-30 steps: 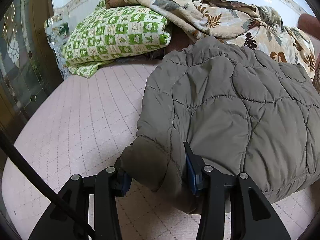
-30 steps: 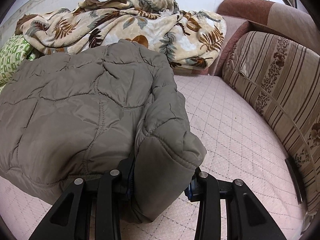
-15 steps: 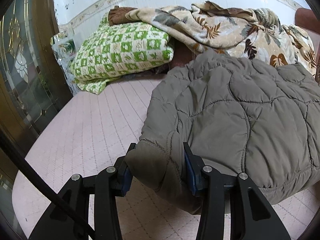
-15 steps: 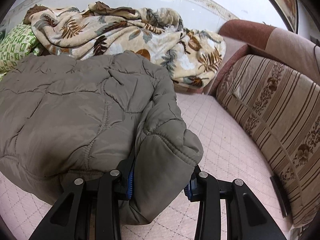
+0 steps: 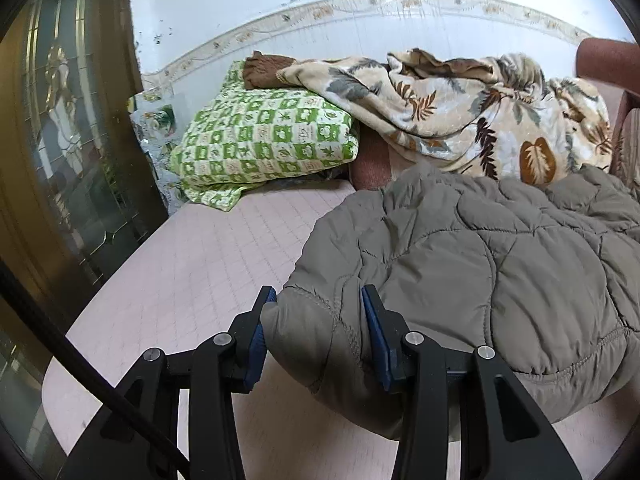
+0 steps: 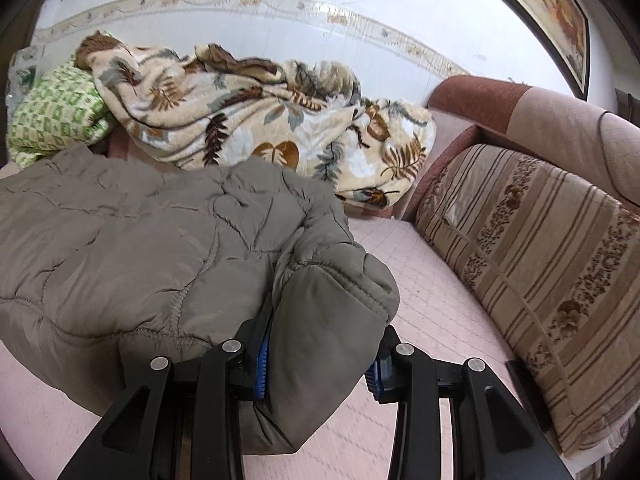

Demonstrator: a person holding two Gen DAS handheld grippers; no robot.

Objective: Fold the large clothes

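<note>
Both claws grasping jacket corners.
Left claw (image 5: 318, 330) and right claw (image 6: 322, 354) each pinch the jacket (image 5: 500, 264) near the bed (image 5: 208, 264) front edge.

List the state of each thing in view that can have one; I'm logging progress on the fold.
Quilted jacket: folded over, near edge lifted off the pink mattress, pinched at two corners.
Left gripper: shut on a jacket corner.
Right gripper: shut on the other corner.
Leaf-print blanket: crumpled in a heap by the wall.
Green checked quilt: folded, partly under the blanket.
Striped cushion: leaning at the mattress side.
</note>
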